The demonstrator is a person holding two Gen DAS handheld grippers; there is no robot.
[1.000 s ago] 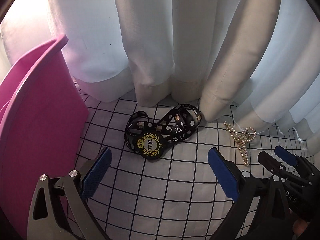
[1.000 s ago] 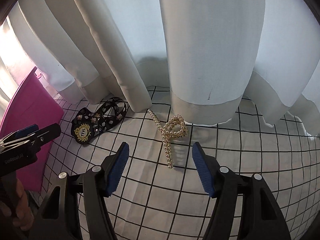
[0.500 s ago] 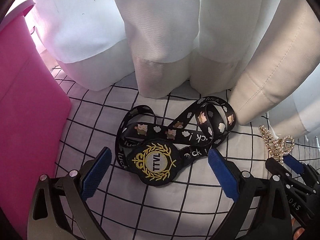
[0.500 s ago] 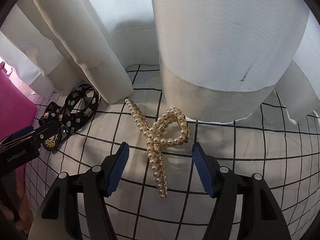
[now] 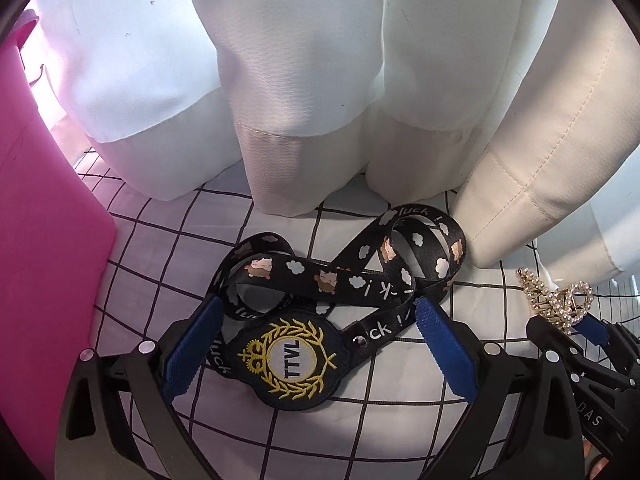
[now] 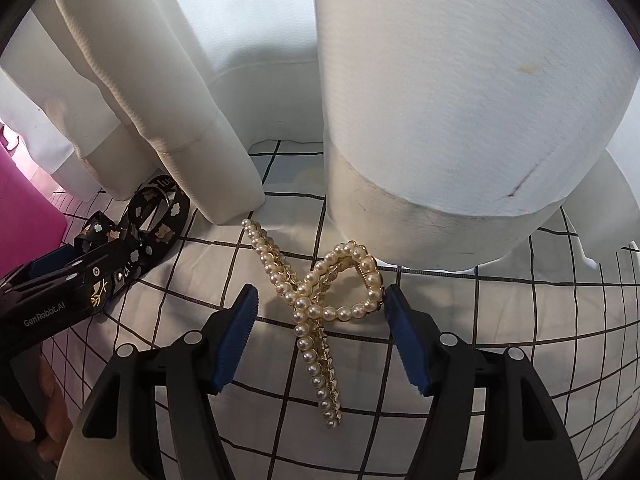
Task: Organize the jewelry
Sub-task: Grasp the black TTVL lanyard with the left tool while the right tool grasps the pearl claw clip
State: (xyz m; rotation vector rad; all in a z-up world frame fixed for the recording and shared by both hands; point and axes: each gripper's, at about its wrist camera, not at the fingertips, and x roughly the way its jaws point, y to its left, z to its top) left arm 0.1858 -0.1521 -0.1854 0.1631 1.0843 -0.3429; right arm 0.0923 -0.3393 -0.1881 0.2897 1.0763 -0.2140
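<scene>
**Both tongs open, each straddling its own piece**

Left tongs (image 5: 316, 344): jaws wide apart, nothing gripped. Black lanyard (image 5: 340, 280) w/ cloud + animal print and "luck !" lettering lies coiled on the grid-print cloth (image 5: 360, 432), between the two blue pads (image 5: 444, 352). Its round black badge (image 5: 294, 360) w/ gold wreath and "TTVL" sits right in the middle of the gap, strap loops running fwd and to the right, past the right pad's tip. Left pad tip looks v. close to the strap edge; can't tell if touching. Pink panel (image 5: 44, 280) stands upright, just left of the left tongs. White/cream curtain (image 5: 300, 100) hangs straight ahead, hems resting on the cloth just beyond the lanyard.

Right tongs (image 6: 320, 336): jaws also open, approx mid-width, holding nothing. Pearl bow hair claw (image 6: 320, 300) w/ gold frame lies flat on the cloth between the pads; bow loop reaches over to the right pad (image 6: 408, 344), touching or nearly so — can't tell which. Clear gap to the left pad. One pearl tail runs fwd-left toward the curtain hem, the other runs back between the tong arms.

In the right wrist view, the left tongs show at far left, over the lanyard's badge end; a hand (image 6: 24, 424) shows at the lower left edge. In the left wrist view, the right tongs show at far right, w/ the claw just ahead of them.
</scene>
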